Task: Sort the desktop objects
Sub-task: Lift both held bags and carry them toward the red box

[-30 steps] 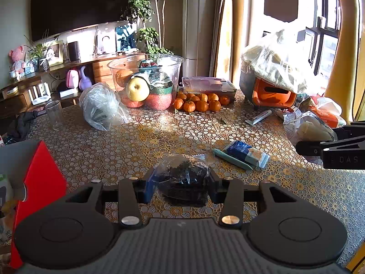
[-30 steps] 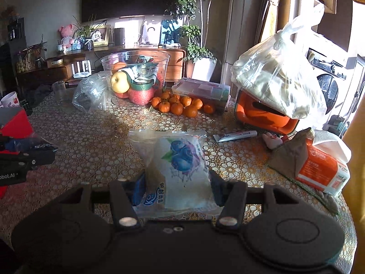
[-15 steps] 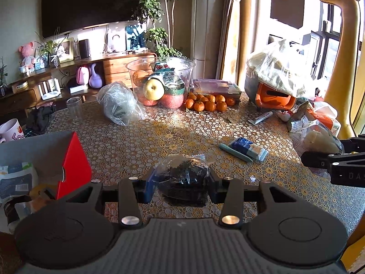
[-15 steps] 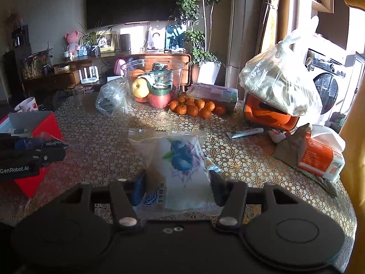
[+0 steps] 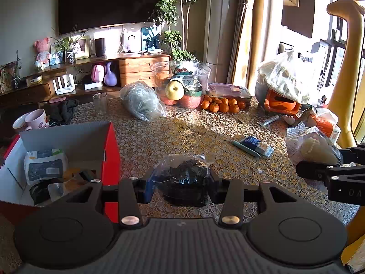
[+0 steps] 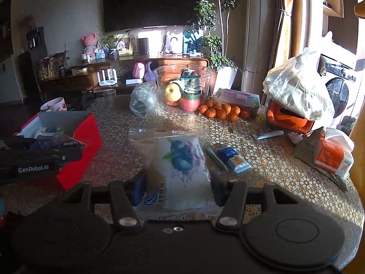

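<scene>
Left gripper (image 5: 181, 183) clamped on clear bag of dark contents (image 5: 182, 178), contents indistinct, right gripper (image 6: 176, 188) pinching blueberry-print pouch (image 6: 180, 166), lower edge hidden, red box (image 5: 109, 159) left, partly cut off

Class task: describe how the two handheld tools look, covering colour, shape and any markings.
Both are matte black plastic. The left tool has two round discs on its body, silver rivets on angled finger links and a blue pad. The right tool looks the same. White "GenRobot.AI" lettering marks the left one's side.
</scene>
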Available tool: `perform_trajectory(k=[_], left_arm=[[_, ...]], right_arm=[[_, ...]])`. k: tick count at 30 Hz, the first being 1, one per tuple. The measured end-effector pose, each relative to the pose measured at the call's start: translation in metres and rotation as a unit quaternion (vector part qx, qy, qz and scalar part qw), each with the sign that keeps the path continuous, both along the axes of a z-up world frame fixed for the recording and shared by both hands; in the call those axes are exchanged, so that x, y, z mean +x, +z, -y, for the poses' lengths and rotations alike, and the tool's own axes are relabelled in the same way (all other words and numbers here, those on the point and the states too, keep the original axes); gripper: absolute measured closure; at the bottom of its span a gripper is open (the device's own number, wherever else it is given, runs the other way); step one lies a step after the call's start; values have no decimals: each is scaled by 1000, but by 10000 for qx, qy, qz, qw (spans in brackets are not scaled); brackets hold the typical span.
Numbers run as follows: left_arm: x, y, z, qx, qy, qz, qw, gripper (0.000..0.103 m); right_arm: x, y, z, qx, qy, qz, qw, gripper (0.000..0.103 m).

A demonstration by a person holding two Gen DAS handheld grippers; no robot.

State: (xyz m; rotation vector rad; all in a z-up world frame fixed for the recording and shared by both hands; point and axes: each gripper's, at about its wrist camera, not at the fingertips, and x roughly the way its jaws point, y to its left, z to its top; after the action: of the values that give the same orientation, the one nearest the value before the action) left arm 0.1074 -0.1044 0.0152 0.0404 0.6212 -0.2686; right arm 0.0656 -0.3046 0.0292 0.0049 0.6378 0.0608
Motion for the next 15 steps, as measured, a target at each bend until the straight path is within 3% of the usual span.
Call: perform_trajectory(k=[15], left_arm=[[-38,19,-78,-61,576,175,9982,59]], right_arm=[[-17,11,-81,132,734,39,9972,47]])
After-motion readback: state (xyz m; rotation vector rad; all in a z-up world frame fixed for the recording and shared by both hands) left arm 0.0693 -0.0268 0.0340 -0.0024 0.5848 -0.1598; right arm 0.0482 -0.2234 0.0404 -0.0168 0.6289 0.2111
